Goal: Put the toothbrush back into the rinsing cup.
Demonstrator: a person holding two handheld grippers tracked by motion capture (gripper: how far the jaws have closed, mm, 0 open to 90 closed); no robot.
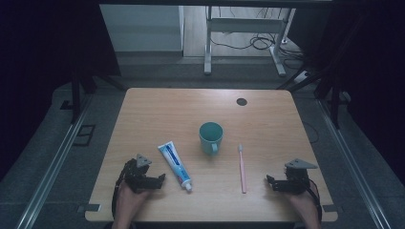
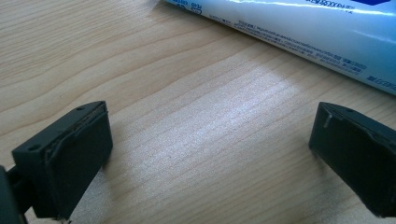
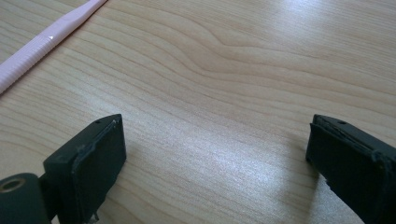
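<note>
A teal mug (image 1: pixel 210 137) stands upright near the middle of the wooden table (image 1: pixel 157 109). A white and blue toothpaste tube (image 1: pixel 175 165) lies left of it, cap toward the front edge. A pink toothbrush (image 1: pixel 242 168) lies right of the mug, head toward the back. My left gripper (image 1: pixel 161 180) rests at the front left, open, jaws pointing at the tube (image 2: pixel 299 28), nothing between them. At the front right my right gripper (image 1: pixel 269 182) is open and empty, its jaws pointing left toward the toothbrush (image 3: pixel 46 44).
A dark round grommet (image 1: pixel 241 101) sits in the table's far right part. Behind the table stand a white desk frame (image 1: pixel 243 36) with cables on the floor. Metal rails (image 1: pixel 55 162) run along both sides.
</note>
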